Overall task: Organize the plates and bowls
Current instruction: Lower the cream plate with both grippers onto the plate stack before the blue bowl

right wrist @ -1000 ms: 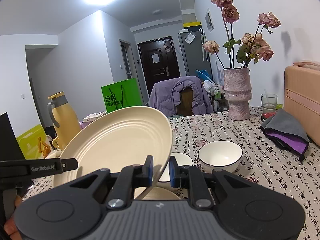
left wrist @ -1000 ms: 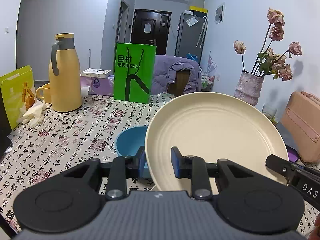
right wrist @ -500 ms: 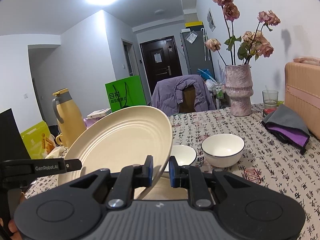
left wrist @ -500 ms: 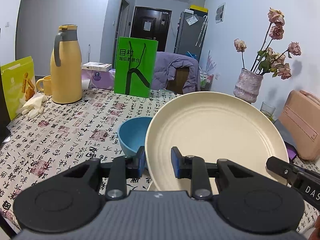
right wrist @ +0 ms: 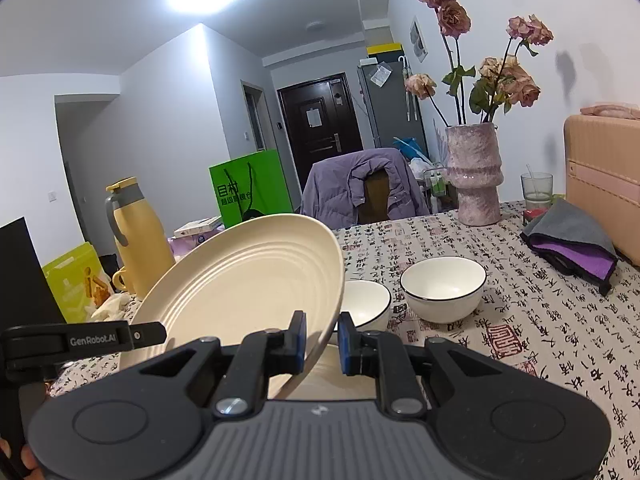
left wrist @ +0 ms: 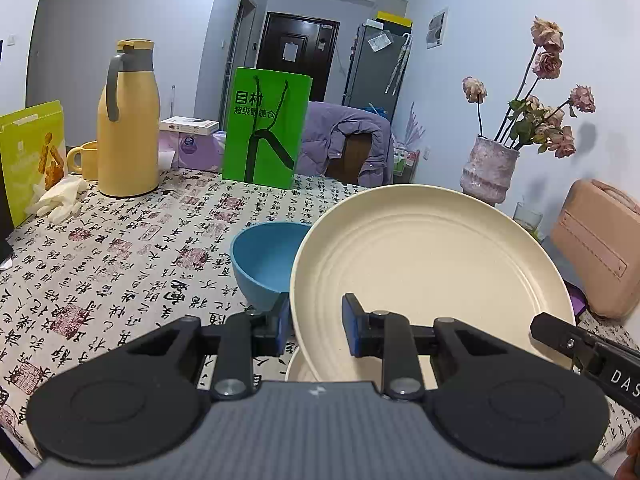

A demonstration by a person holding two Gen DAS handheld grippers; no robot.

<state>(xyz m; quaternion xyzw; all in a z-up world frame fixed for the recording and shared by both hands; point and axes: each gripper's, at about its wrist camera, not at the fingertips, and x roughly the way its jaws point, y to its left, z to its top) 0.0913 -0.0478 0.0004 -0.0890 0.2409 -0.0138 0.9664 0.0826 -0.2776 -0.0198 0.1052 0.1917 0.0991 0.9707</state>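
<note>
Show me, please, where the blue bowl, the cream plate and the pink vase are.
blue bowl (left wrist: 262,258), left wrist view, on its inner wall.
cream plate (left wrist: 424,264), left wrist view, on its ridged face.
pink vase (right wrist: 474,176), right wrist view, on its body.

Far left: yellow thermos (left wrist: 127,120) w/ mug (left wrist: 83,160); green bag (left wrist: 266,126) far centre; vase (right wrist: 476,174), grey-purple cloth (right wrist: 570,246) right.

Cream plate (right wrist: 244,292) tilted in right tongs (right wrist: 322,340), two white bowls (right wrist: 442,288) beyond
</note>
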